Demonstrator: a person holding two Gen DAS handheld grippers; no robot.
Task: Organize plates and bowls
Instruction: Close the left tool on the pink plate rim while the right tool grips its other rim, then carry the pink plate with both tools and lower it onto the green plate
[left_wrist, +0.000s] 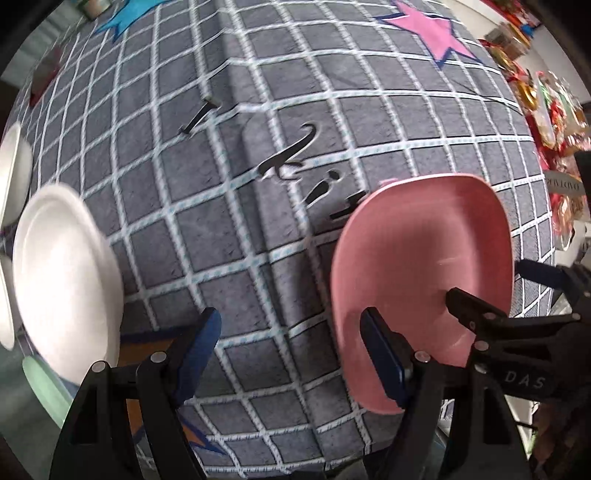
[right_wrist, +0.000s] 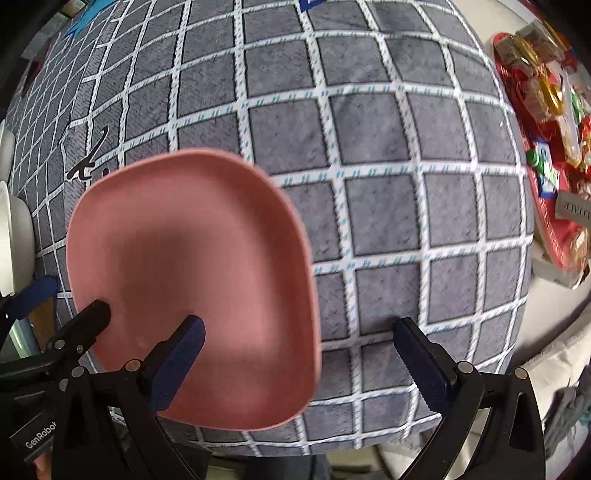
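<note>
The pink rounded-square plastic plate (right_wrist: 192, 280) lies near the front edge of the desk (left_wrist: 258, 258), on a grey tablecloth (right_wrist: 388, 221) checked with white lines. It looks to be resting flat, though motion blur leaves that uncertain.

Both grippers straddle it from opposite sides. The left gripper (left_wrist: 293, 332) has its fingers spread wide, with the plate's left rim between them. The right gripper (right_wrist: 301, 339) is likewise released, one finger over the plate's well and the other out past the right rim. Neither grasps anything.

Near the desk's left edge sits a white round plate (left_wrist: 66, 277), with a pale green plate (left_wrist: 40, 384) partly under it and more white crockery beyond. A red tray of wrapped snacks (right_wrist: 550, 206) lies along the right edge.

The step in hand seems to be taking hold of the pink plate, probably to carry it to the pile on the left. One grip should be enough:
- Slide the lower finger under the rim, and close only once the rim sits deep between the pads. A shallow pinch on smooth plastic is likely to slip.
- Move the other gripper clear before lifting so the two do not collide.
- Keep the plate level, and lift it rather than drag it, since dragging could bunch the cloth.
</note>
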